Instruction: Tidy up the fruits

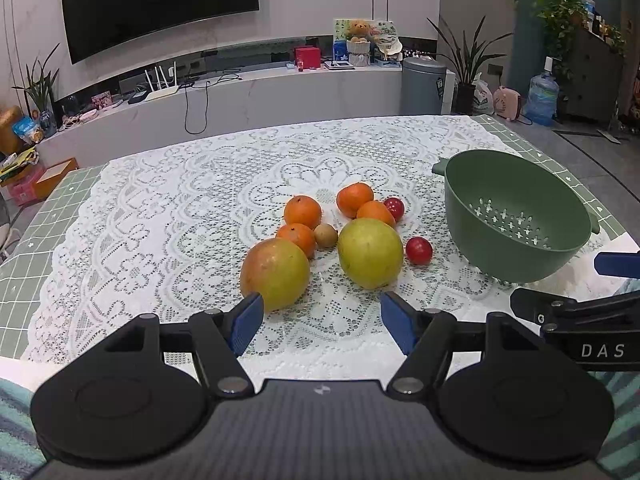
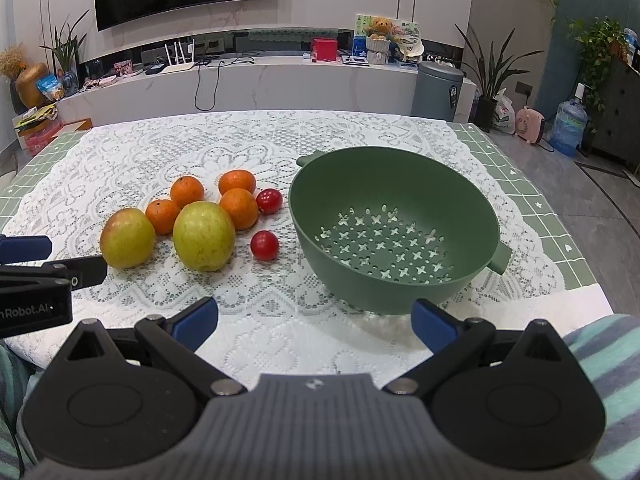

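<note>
The left gripper [image 1: 322, 312] hovered low over the lace-covered surface [image 1: 160, 208] with its jaws spread wide and nothing between them. Just ahead lay the fruit cluster: a reddish-green apple [image 1: 275, 274] close beside the left fingertip, a yellow-green apple [image 1: 370, 253] a little beyond the right one, four oranges [image 1: 302, 211], a small brown fruit [image 1: 325, 235] and two cherry tomatoes [image 1: 419, 250] behind them. The right gripper [image 2: 316, 318] also stood wide and empty, with the green colander [image 2: 394, 192] directly ahead, close to its right fingertip, and the fruit off to the left of its jaws.
</note>
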The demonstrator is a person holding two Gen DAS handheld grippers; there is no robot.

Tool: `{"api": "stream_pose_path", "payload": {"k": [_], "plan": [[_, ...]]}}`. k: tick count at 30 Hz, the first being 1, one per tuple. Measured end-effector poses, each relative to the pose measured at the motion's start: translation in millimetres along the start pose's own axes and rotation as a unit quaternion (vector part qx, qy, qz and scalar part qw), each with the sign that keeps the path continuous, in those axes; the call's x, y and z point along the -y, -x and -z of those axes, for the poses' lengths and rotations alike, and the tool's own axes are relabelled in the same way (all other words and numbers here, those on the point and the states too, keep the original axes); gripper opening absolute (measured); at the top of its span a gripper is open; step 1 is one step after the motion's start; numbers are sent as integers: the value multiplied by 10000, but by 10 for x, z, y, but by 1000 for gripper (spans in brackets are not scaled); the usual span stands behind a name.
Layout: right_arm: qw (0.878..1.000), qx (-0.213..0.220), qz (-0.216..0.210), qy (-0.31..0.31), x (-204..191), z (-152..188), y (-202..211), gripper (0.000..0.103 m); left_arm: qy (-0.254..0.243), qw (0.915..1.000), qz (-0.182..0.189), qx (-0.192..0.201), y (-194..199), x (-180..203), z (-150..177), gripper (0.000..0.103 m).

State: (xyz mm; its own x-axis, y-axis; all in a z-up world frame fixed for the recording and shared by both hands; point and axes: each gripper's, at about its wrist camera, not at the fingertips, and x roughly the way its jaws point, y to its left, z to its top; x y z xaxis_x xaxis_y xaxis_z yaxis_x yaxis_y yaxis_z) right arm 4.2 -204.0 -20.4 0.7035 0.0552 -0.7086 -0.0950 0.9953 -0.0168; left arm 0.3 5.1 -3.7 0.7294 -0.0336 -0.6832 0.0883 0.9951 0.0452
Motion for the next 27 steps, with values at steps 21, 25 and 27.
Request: {"api": "stream_pose_path", "payload": {"k": [21,25,27], "plan": [[10000,-51,-23,-16,-1,10,-17,99,-6,10000,14,-18,-11,7,3,80],[10000,-67,-34,-4,-7,12,-24,99,-5,10000,14,-26,-6,17,7,80],[10000,-74,-36,1,-9,15,-29,99,-4,10000,7,-33,-7,20,10,80]]}}
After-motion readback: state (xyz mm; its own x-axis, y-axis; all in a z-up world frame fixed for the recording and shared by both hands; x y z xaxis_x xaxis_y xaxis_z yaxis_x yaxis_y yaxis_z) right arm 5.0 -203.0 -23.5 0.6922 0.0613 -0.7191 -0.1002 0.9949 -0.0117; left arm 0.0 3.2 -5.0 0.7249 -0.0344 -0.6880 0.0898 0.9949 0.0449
